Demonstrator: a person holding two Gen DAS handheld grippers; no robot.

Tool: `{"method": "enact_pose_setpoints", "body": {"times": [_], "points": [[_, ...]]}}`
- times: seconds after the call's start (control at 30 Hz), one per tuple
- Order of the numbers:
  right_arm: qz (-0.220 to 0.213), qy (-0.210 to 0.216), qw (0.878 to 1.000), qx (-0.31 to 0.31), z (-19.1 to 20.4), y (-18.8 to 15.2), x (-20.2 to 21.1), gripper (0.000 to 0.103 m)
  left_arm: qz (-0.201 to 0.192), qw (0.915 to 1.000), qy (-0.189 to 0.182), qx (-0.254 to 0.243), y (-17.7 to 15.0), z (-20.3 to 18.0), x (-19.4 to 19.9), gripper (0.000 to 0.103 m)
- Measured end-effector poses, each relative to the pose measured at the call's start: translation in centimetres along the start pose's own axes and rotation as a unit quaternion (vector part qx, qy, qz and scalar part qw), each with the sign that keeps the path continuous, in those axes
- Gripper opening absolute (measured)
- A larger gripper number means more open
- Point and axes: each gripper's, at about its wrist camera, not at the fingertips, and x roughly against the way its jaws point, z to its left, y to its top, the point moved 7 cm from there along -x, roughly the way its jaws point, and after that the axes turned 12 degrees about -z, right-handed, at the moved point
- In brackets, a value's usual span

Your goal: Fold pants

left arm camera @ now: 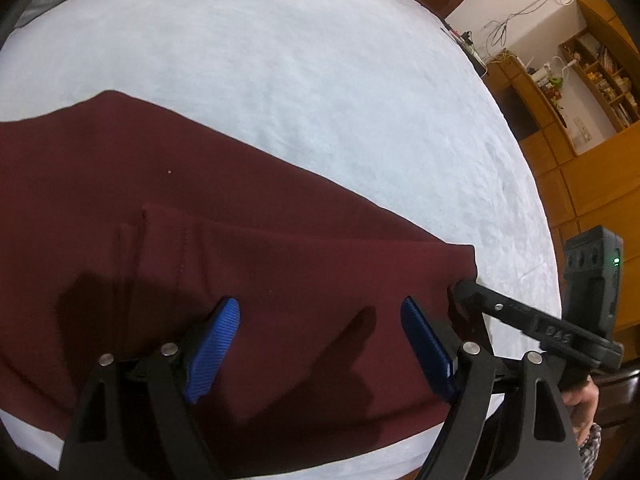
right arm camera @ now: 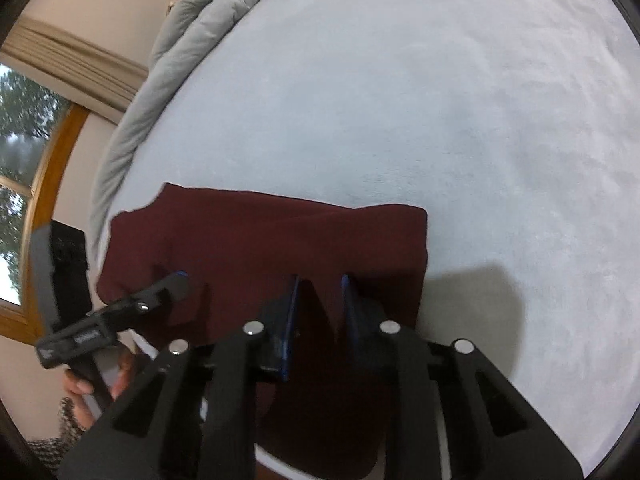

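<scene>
pants [left arm camera: 224, 240] lie on bed [left arm camera: 320, 80], quilt [right arm camera: 192, 40] behind.

Dim indoor light, soft shadows, heavy fisheye warp, dark vignette

Bedroom surroundings

A pale blue bed sheet [left arm camera: 320, 100] covers the bed, with a grey quilt [right arm camera: 192, 40] bunched along its far edge. Wooden shelves [left arm camera: 592, 76] holding small items stand against the wall under loose cables [left arm camera: 532, 4]; a wood-framed window [right arm camera: 24, 184] shows trees outside.
</scene>
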Motion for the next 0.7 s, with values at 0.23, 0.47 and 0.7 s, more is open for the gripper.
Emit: {"method": "enact_pose_setpoints", "body": {"times": [0.23, 0.47, 0.7], "points": [[-0.055, -0.006, 0.994, 0.089, 5.8, 0.1, 4.1, 0.067, -0.035, 0.9987, 0.036, -0.005, 0.4, 3.0, 6.9, 0.084], [-0.036, -0.018, 0.992, 0.119, 8.6, -2.3, 2.2, 0.086, -0.098, 0.9683, 0.167, 0.157, -2.4, 18.4, 16.4, 0.088], [-0.007, -0.023, 0.995, 0.094, 8.7, -3.6, -0.6, 0.086, -0.13, 0.934, 0.176, 0.282, -3.4, 28.2, 18.3, 0.087]]}}
